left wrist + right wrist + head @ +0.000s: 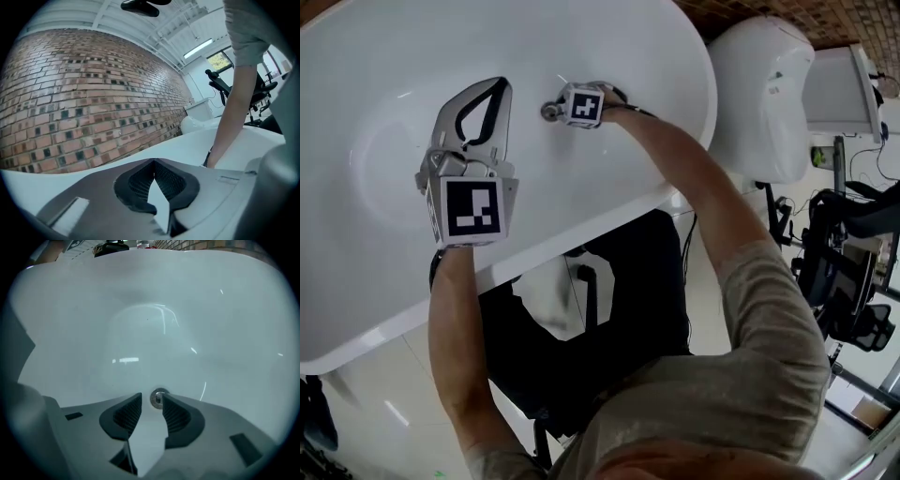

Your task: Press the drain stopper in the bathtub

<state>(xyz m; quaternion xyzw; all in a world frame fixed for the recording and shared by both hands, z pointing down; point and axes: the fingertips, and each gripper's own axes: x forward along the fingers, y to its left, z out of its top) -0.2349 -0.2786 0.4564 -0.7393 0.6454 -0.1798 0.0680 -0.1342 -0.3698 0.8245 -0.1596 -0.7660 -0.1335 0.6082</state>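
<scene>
The round metal drain stopper [159, 399] sits on the floor of the white bathtub [150, 333]. In the right gripper view it lies just beyond my right gripper [152, 396], between the two spread fingertips, and nothing is gripped. From the head view, the right gripper [557, 109] reaches low into the tub [384, 103], its tips at the stopper [547, 111]. My left gripper [490, 89] hangs over the tub's near side, away from the stopper. Its jaws meet at the tips in the left gripper view [153, 162], with nothing between them.
A white toilet [764, 94] stands right of the tub. Black chairs and equipment [848, 272] fill the far right. A brick wall [70, 93] runs behind the tub. The person's right forearm [234, 117] crosses the left gripper view.
</scene>
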